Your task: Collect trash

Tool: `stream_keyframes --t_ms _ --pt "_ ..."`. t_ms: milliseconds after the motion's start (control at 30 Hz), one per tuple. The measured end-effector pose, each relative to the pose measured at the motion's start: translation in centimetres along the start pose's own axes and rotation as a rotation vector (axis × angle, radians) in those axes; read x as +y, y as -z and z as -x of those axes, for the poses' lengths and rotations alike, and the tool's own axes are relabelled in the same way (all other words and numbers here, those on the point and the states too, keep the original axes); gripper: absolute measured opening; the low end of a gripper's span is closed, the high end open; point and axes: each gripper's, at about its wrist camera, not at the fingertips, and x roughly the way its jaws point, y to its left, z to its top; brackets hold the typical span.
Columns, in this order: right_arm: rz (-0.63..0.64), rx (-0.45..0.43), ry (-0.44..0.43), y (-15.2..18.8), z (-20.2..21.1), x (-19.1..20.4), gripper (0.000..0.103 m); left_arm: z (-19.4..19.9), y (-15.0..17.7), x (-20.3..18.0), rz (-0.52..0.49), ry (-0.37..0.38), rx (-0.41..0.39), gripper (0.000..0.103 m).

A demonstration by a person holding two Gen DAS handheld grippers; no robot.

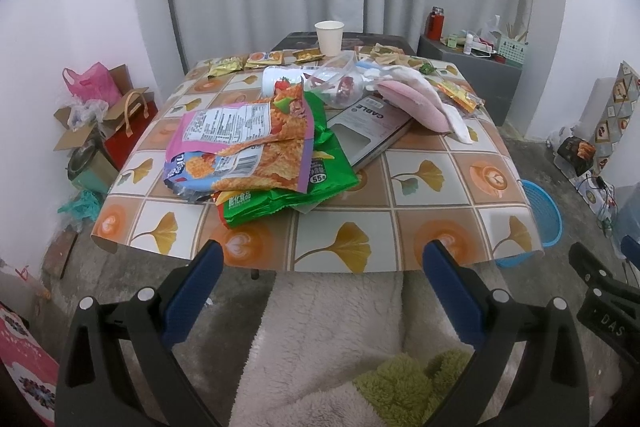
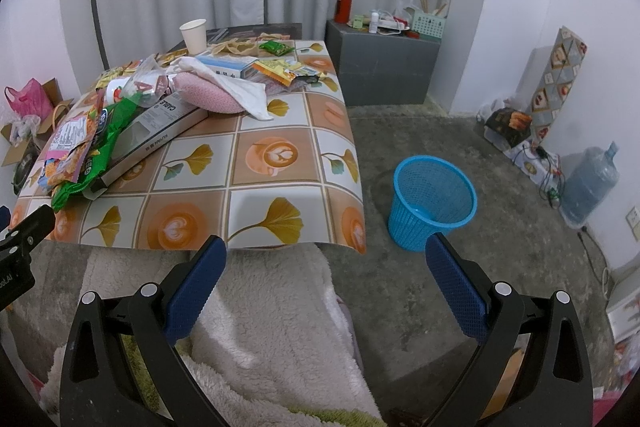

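Grey concrete floor and pale curtains frame a low table covered in a tile-patterned cloth with leaves and coffee cups. Nearest the cameras, fluffy white fabric fills the space below both tools. The left gripper hangs before the table's near edge with its blue pads spread wide and nothing between them. The right gripper hangs a little to the side, just as wide apart and empty, its right finger in line with a blue mesh basket that stands on the floor beside the table's right corner.

On the table, closest in, a pink and orange snack bag lies on top of a green snack bag. Behind them sits a flat grey box printed CABLE, partly under the green bag. A crumpled clear plastic bag and a pink cloth rest just past it. Farther back, small yellow wrappers lie along the far edge, near a white paper cup. Beyond the table's right corner, a grey cabinet holds a red bottle.
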Motion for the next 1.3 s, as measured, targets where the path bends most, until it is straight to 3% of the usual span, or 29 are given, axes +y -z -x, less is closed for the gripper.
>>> stream_keyframes --t_ms 733,1000,1033,1067,1300 --pt "-0.001 0.003 0.000 0.0 -0.1 -0.1 0.096 -0.2 1.0 0.1 0.015 0.001 0.007 0.098" --pt "-0.003 0.004 0.000 0.2 -0.3 -0.1 0.096 -0.3 1.1 0.1 -0.002 0.013 0.026 0.098" --pt "-0.002 0.004 0.000 0.2 -0.3 0.0 0.096 -0.1 0.8 0.4 0.055 0.016 0.072 0.098" --pt "-0.003 0.005 0.000 0.6 -0.2 -0.1 0.096 -0.6 0.8 0.2 0.005 0.015 0.037 0.098" --pt "0.004 0.026 -0.006 1.0 -1.6 0.1 0.096 -1.6 0.7 1.3 0.041 0.050 0.057 0.098"
